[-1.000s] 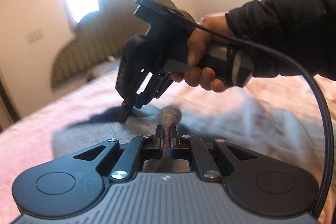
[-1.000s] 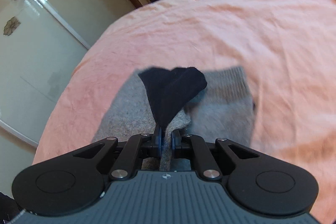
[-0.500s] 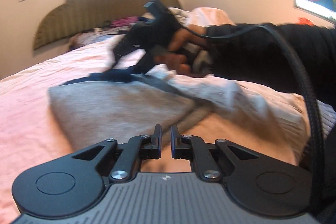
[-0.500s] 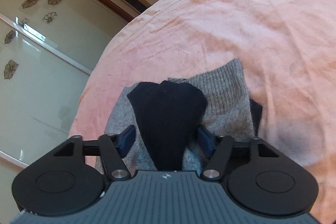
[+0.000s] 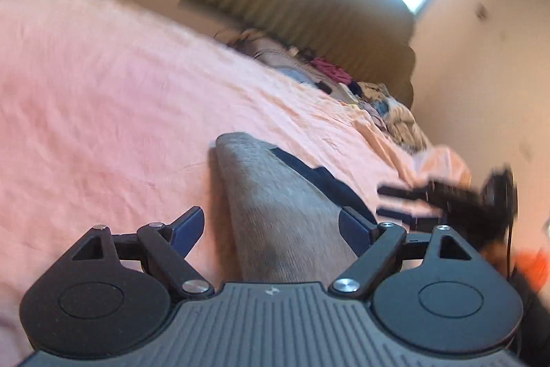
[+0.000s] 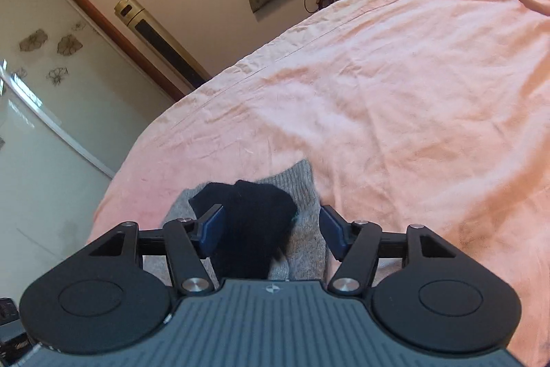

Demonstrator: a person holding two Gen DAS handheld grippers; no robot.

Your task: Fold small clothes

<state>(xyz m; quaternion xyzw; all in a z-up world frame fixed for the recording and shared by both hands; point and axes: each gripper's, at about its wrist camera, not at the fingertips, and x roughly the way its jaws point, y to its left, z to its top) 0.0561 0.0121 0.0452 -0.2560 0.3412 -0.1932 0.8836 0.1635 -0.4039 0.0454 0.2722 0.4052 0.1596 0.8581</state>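
A small grey knit garment (image 5: 275,212) with a dark navy part (image 5: 326,181) lies folded on the pink bedsheet (image 5: 103,98). My left gripper (image 5: 271,226) is open, its jaws spread just above the garment's near end. In the right wrist view the grey garment (image 6: 302,195) lies with its black part (image 6: 254,222) on top. My right gripper (image 6: 271,229) is open over it, holding nothing. The right gripper also shows blurred at the right of the left wrist view (image 5: 447,198).
A padded headboard (image 5: 309,9) and a pile of mixed clothes (image 5: 378,98) lie at the far end of the bed. A tall gold floor unit (image 6: 161,40) and sliding glass doors (image 6: 41,92) stand beyond the bed's left edge.
Both grippers have opened and let go of the garment. The garment now lies flat on the sheet. Both grippers have drawn back and swung to new angles.
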